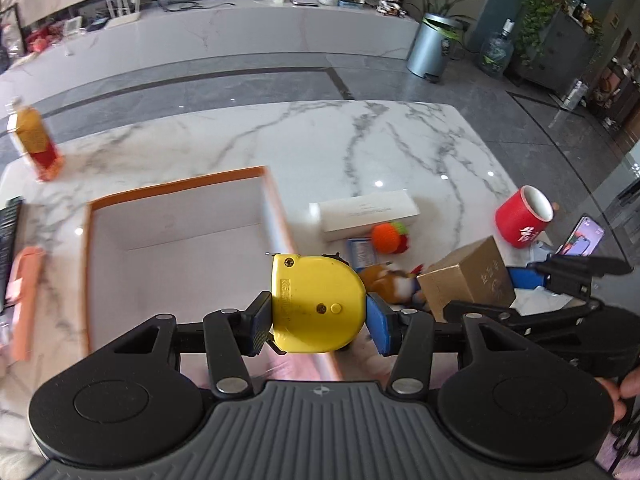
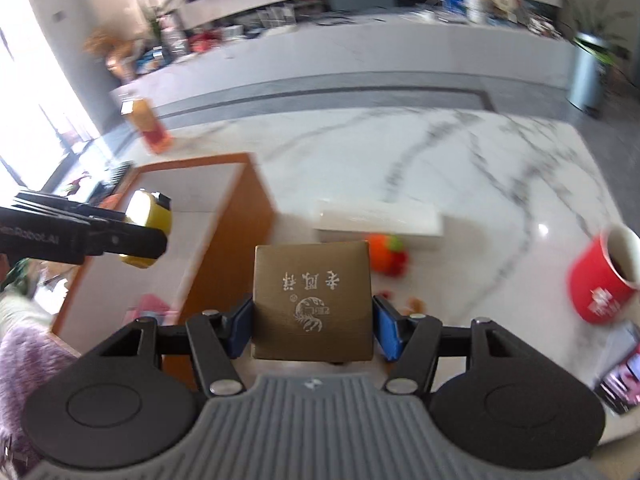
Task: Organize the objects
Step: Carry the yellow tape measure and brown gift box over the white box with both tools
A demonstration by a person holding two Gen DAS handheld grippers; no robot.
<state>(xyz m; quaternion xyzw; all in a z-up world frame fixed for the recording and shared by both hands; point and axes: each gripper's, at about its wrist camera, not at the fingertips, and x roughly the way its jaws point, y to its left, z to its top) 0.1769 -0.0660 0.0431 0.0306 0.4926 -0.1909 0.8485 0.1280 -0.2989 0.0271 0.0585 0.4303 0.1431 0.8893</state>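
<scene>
the orange-rimmed box (image 1: 176, 248) sits open on the marble table (image 1: 360, 144), near and to the left, its white floor bare as far as i can see; that looks like where things are meant to go. the left gripper (image 1: 318, 316) is clenched on a yellow tape measure (image 1: 316, 304), held in the air just over the box's near right edge. the right gripper (image 2: 312, 326) clamps a gold carton (image 2: 312, 300) by its two sides, raised clear of the table just right of the box wall. still out on the table to the right lie a long white box (image 1: 366, 214), an orange knitted toy (image 1: 390, 236), a plush toy (image 1: 390, 286) and a red mug (image 1: 524, 216). to do this well, i'd say carry each load well inside the rim before lowering, keep the two grippers apart so they don't knock, set the tape measure in a far corner and leave flat room beside it for the carton.
</scene>
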